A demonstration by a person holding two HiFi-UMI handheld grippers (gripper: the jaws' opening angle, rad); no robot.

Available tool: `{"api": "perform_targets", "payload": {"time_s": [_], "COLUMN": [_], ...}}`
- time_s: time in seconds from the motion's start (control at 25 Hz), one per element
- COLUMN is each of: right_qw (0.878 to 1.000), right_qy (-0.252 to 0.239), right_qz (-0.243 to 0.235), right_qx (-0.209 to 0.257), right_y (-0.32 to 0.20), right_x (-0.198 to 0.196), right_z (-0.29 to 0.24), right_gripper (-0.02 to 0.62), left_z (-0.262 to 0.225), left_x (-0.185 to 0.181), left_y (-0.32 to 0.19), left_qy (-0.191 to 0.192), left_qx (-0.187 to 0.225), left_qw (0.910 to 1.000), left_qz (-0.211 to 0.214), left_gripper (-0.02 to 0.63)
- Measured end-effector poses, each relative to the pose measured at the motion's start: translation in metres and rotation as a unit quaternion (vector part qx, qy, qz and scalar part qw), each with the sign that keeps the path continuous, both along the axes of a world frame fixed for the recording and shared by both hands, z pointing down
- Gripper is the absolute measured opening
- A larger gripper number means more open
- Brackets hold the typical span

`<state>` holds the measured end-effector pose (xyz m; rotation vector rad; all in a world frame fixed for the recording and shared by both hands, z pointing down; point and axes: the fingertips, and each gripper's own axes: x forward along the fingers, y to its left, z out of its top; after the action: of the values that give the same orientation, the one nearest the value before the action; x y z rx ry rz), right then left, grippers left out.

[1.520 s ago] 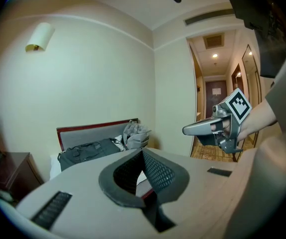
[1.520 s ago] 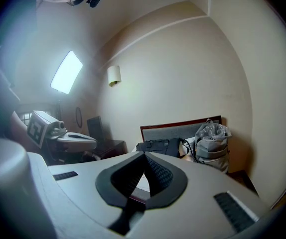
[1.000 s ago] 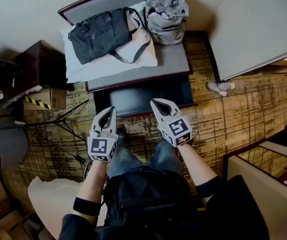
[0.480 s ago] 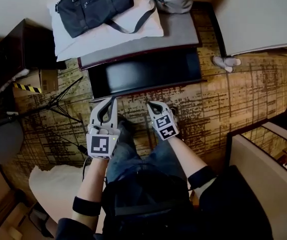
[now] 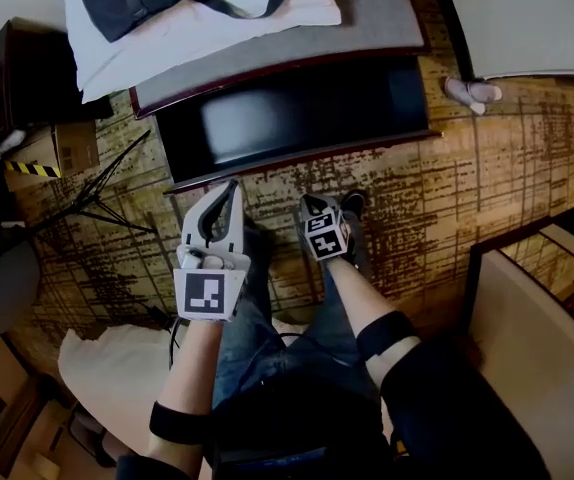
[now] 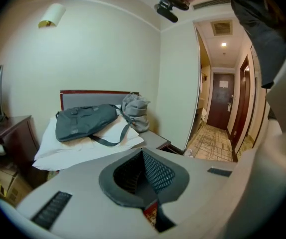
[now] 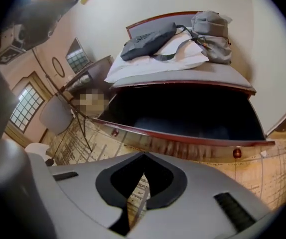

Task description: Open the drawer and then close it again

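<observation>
The bed's wooden drawer [image 5: 287, 118] stands pulled out, its dark inside empty as far as I can see. Its front panel [image 7: 183, 142] carries two round knobs [image 7: 237, 153]. My left gripper [image 5: 231, 184] is shut and empty, its tips just short of the drawer's front edge. My right gripper [image 5: 308, 201] is also shut and empty; it points steeply down at the patterned carpet, a little short of the panel. In the left gripper view the shut left gripper [image 6: 144, 152] faces the bed top, with a dark bag [image 6: 85, 122] on a white pillow.
A tripod [image 5: 97, 218] spreads its legs on the carpet at the left, beside a taped cardboard box [image 5: 52, 153] and a dark nightstand [image 5: 7, 78]. A grey backpack [image 7: 212, 29] sits on the bed. A white-socked foot [image 5: 472, 90] stands at the drawer's right.
Both grippers have come down towards the floor in front of the open drawer. The right one has tipped more steeply downward. The drawer now fills more of the head view.
</observation>
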<state>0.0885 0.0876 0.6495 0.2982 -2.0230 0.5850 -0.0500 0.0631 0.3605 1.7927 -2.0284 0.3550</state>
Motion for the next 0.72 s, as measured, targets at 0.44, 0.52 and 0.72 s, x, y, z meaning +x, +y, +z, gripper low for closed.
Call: {"api": "perform_targets", "payload": {"time_s": [0.44,0.52,0.72], "right_qw": [0.999,0.998,0.995], "right_qy": [-0.007,-0.015,-0.044], "right_qz": [0.043,0.056,0.078], "right_qx": [0.013,0.023,0.053], "right_y": [-0.008,-0.019,-0.049], "right_x": [-0.005,-0.006,-0.01], "right_z": [0.132,0.149,0.177], "right_gripper": [0.0,0.0,0.0], "left_z": [0.11,0.13,0.164], "left_x": [0.009,0.011,0.012], "left_y": [-0.003,-0.004,-0.005], "left_qy": [0.024,0.021,0.026], "left_qx": [-0.004,-0.008,-0.011], "left_qw": [0.9996,0.9996,0.9996], "left_qz": [0.01,0.014,0.008], "left_gripper": [0.003,0.003,0.003]}}
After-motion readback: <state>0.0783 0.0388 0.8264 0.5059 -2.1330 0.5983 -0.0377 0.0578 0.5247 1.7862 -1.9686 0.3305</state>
